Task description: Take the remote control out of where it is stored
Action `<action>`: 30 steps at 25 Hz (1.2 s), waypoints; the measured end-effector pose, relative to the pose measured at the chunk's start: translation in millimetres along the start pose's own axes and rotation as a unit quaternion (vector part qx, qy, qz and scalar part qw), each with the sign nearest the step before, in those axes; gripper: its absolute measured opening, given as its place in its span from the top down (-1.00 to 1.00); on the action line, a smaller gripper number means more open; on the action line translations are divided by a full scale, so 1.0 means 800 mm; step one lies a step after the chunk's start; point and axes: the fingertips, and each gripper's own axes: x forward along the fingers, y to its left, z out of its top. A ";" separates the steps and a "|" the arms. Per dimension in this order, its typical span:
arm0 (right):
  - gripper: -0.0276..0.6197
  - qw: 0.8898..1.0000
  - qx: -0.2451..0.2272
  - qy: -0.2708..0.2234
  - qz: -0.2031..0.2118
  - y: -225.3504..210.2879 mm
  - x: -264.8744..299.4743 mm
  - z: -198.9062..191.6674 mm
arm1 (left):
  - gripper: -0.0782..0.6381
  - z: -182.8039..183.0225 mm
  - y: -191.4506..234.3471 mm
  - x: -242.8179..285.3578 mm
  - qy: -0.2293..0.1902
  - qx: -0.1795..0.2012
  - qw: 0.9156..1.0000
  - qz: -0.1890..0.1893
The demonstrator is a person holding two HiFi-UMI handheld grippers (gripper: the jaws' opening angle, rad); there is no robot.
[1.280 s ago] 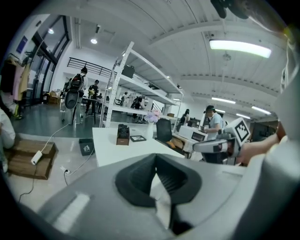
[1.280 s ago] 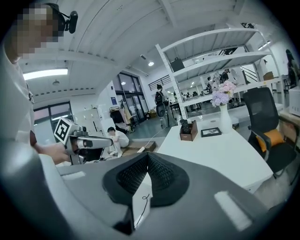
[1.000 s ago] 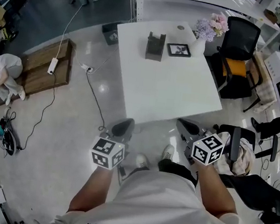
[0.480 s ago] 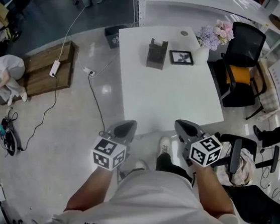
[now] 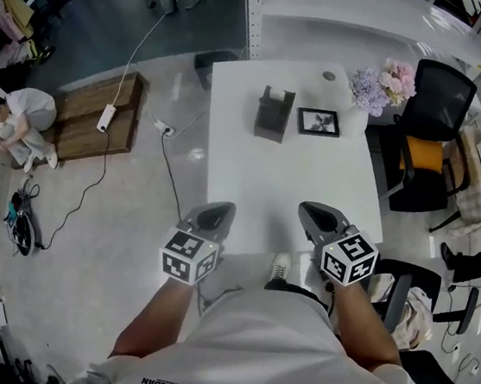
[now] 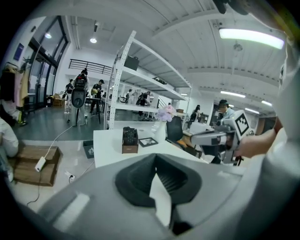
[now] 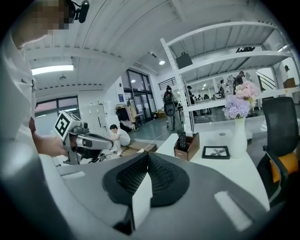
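**Hovering at the counter's near edge, both claws closed and empty**

The left claw [image 5: 211, 218] has its two dark ribbed pads pressed together with nothing between them. The right claw [image 5: 316, 215] is the same: pads meeting in a closed seam, nothing gripped. Each carries a white cube with black square markers, and a bare forearm runs back from each to the person's white shirt. In the head view the right claw sits over the near edge of the square white counter [image 5: 293, 185], while the left claw is just off its near left corner, above the pale glossy floor [image 5: 130, 243].

The black remote control [image 7: 181, 139] stands upright in a brown open-topped holder [image 7: 187, 147] on the far part of the counter, well apart from both claws. Just beside the holder lies a small black-framed picture [image 5: 319, 122]. Beyond that, at the far right corner, a white vase of pink and lilac flowers [image 5: 385, 78] stands upright.

A black office chair with an orange cushion [image 5: 432, 123] is drawn up at the counter's right side. To the left, a low wooden platform [image 5: 93, 117] bears a white power strip [image 5: 106, 116], and a person in white [image 5: 23, 117] crouches near it.
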 end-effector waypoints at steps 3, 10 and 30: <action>0.90 1.000 -0.004 -0.005 0.006 -0.033 0.010 0.016 | 0.78 0.006 0.011 0.024 0.011 -0.011 1.000 0.022; 0.89 0.999 -0.009 -0.001 0.041 -0.096 0.041 0.035 | 0.78 0.026 0.026 0.062 0.010 -0.019 0.997 0.074; 0.82 0.999 -0.029 0.034 -0.016 -0.154 0.177 0.062 | 0.78 0.038 0.113 0.103 0.032 0.002 0.999 0.032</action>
